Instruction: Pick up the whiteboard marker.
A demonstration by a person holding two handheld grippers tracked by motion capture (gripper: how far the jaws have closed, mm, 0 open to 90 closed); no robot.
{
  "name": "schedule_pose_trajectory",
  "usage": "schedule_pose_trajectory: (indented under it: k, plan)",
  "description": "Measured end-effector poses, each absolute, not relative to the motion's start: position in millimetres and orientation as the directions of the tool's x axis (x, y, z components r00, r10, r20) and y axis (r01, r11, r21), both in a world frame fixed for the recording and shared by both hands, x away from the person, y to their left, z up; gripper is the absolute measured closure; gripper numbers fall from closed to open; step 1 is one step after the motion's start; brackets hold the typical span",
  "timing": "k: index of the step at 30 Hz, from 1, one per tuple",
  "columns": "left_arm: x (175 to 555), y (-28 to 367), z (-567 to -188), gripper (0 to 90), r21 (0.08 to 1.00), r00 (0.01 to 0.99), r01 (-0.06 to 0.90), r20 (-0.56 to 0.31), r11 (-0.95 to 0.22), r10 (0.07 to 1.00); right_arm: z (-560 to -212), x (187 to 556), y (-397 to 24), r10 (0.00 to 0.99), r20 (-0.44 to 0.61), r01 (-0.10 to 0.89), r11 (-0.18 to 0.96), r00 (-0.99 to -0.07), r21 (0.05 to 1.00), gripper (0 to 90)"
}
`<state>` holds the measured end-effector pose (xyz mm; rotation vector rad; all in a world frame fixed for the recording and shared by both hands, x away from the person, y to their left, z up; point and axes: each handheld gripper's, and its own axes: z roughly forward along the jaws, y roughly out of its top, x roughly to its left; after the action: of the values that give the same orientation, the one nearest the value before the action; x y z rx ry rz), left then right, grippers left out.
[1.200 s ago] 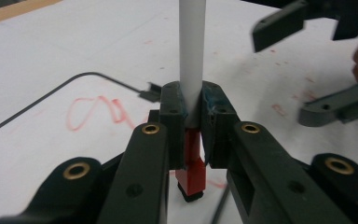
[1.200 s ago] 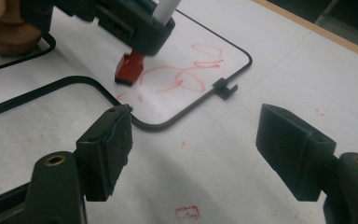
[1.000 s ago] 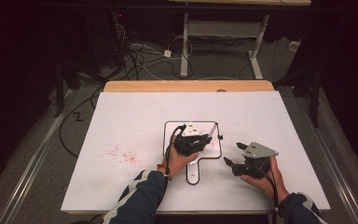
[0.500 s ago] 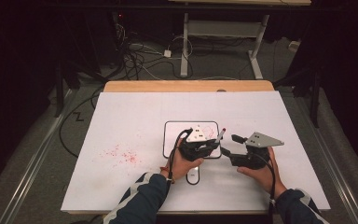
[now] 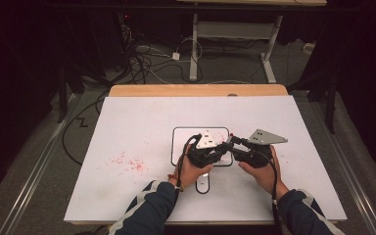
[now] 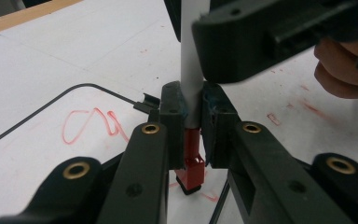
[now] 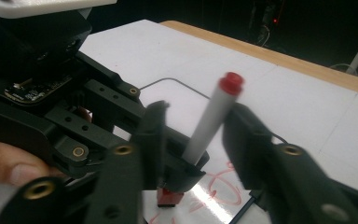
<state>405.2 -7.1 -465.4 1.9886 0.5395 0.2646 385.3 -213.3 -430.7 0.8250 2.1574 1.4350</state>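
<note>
A white marker (image 6: 191, 70) with a red cap (image 6: 190, 170) at its lower end stands upright, and my left gripper (image 6: 193, 126) is shut on it just above the cap. From above, the left gripper (image 5: 223, 146) hovers over the small black-rimmed whiteboard (image 5: 181, 142). My right gripper (image 5: 234, 143) meets it from the right. Its jaws have just been closing and now flank the marker's barrel (image 7: 209, 126) below the red top end. The right gripper (image 7: 198, 112) still shows a gap on one side of the barrel.
Red scribbles (image 6: 91, 123) mark the whiteboard. The white table sheet (image 5: 284, 122) carries faint red specks (image 5: 127, 161) at the left. A wooden edge (image 5: 196, 90) runs along the back, with cables and desk legs on the floor beyond.
The right gripper has moved left and up to the left gripper and brought its jaws in around the marker. The left gripper has kept its hold and place.
</note>
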Motion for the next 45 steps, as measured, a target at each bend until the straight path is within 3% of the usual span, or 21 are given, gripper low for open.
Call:
schedule_pose_trajectory:
  k: [2, 10, 13, 17, 21, 27, 36, 45]
  plan:
    - [405.4, -7.2, -465.4, 78.2, 0.885, 0.873, 0.260, -0.045, -0.386, 0.485, -430.2, 385.6, -214.4, 0.675, -0.021, 0.242, 0.293, -0.737, 0.925, 74.9]
    - [405.8, -7.3, -465.9, 78.3, 0.877, 0.870, 0.260, -0.031, -0.403, 0.493, -430.4, 389.3, -203.4, 0.672, -0.040, 0.238, 0.317, -0.740, 0.918, 74.0]
    - [405.9, -7.5, -465.7, 77.8, 0.876, 0.865, 0.257, -0.020, -0.408, 0.501, -431.3, 391.8, -201.7, 0.676, -0.036, 0.240, 0.310, -0.736, 0.920, 80.7]
    - [405.6, -7.0, -465.2, 60.9, 0.865, 0.852, 0.261, 0.002, -0.428, 0.524, -430.6, 391.1, -200.3, 0.674, -0.057, 0.229, 0.327, -0.736, 0.917, 81.0]
    - [403.2, 0.2, -461.6, 36.3, 0.859, 0.831, 0.277, 0.011, -0.431, 0.556, -431.3, 392.6, -203.4, 0.678, -0.038, 0.239, 0.311, -0.734, 0.920, 81.1]
    - [390.1, 22.4, -452.3, 24.1, 0.847, 0.829, 0.234, 0.083, -0.478, 0.553, -431.4, 391.2, -205.9, 0.676, -0.054, 0.229, 0.322, -0.735, 0.919, 81.2]
    - [351.2, 89.9, -441.1, 21.0, 0.810, 0.774, 0.167, 0.245, -0.562, 0.584, -431.2, 390.1, -207.3, 0.674, -0.064, 0.222, 0.330, -0.736, 0.917, 81.5]
    - [315.4, 166.8, -454.5, 21.2, 0.796, 0.693, 0.241, 0.259, -0.555, 0.673, -431.7, 392.1, -209.2, 0.676, -0.064, 0.220, 0.326, -0.734, 0.919, 81.6]
